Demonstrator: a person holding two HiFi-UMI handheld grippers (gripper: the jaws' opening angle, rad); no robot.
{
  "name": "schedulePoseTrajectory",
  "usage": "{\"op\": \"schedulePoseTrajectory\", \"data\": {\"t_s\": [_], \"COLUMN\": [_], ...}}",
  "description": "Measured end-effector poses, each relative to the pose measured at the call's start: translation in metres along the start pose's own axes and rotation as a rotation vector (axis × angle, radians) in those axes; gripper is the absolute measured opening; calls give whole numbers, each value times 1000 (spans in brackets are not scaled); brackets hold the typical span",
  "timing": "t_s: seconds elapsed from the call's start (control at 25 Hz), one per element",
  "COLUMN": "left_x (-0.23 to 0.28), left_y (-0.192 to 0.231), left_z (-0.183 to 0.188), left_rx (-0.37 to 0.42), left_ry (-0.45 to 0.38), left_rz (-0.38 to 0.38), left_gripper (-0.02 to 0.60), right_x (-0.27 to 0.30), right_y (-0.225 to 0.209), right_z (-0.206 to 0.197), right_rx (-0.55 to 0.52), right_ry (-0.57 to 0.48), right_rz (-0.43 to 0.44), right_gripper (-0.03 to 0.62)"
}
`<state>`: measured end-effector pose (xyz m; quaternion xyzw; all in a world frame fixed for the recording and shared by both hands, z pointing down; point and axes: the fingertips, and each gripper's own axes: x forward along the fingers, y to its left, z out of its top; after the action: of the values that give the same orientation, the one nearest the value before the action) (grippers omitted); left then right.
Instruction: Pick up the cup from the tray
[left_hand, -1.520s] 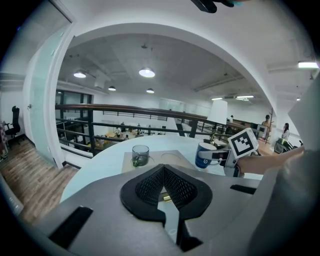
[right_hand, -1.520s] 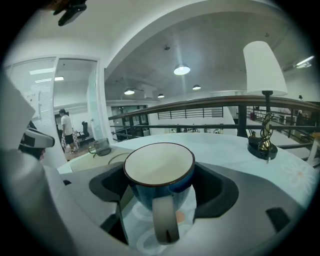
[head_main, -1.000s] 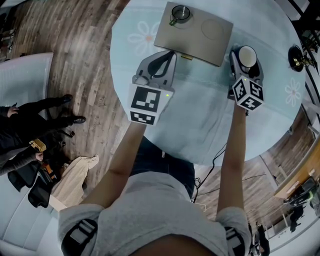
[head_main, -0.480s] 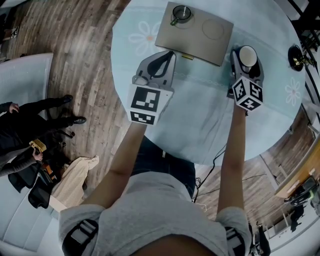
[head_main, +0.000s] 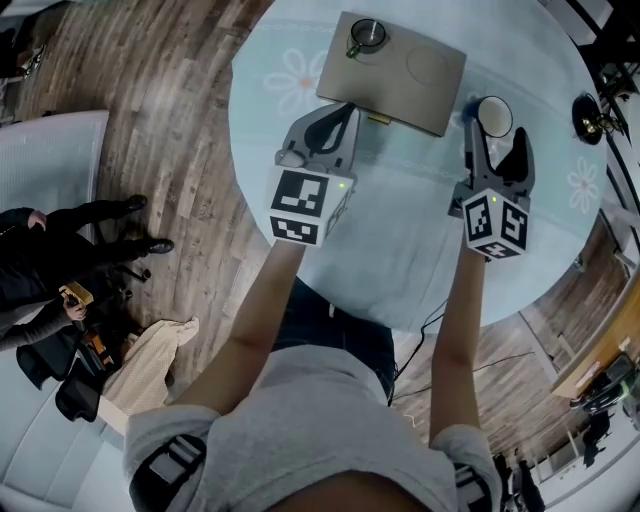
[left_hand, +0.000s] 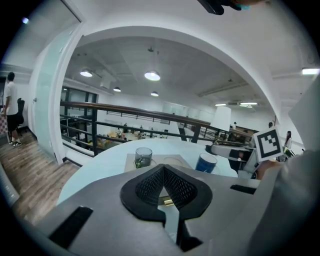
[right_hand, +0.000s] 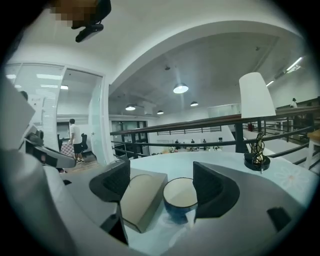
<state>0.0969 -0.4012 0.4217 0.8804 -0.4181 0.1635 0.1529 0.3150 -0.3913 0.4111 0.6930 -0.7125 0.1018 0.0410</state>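
My right gripper (head_main: 497, 140) hangs, jaws spread wide, over the blue cup (head_main: 494, 114) on the worktop (head_main: 400, 220) right of the tray (head_main: 400, 80), left gripper (head_main: 343, 112) closed, empty; next, I judge: lower, then clamp.

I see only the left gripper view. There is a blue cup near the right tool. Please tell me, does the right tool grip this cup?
Observer: No. In the right gripper view the right tool is open. The blue cup shows in the gap between its jaws, and neither pad touches it.
Operator: Thank you. From my side I cannot look into this cup. Is something inside it?
Observer: The right gripper view looks down into it: the inside is white and seems empty.
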Motion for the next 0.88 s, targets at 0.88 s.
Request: {"op": "schedulePoseTrajectory", "data": {"t_s": [0.88], "left_x": [75], "left_y": [59], "left_z": [2], "left_rx": [134], "left_ry": [138], "left_rz": [-6], "left_gripper": [106], "right_x": [-45], "right_y": [133], "right_z": [-64], "right_rx": [233], "right_ry": [123], "right_rz": [181], "right_gripper": [139]}}
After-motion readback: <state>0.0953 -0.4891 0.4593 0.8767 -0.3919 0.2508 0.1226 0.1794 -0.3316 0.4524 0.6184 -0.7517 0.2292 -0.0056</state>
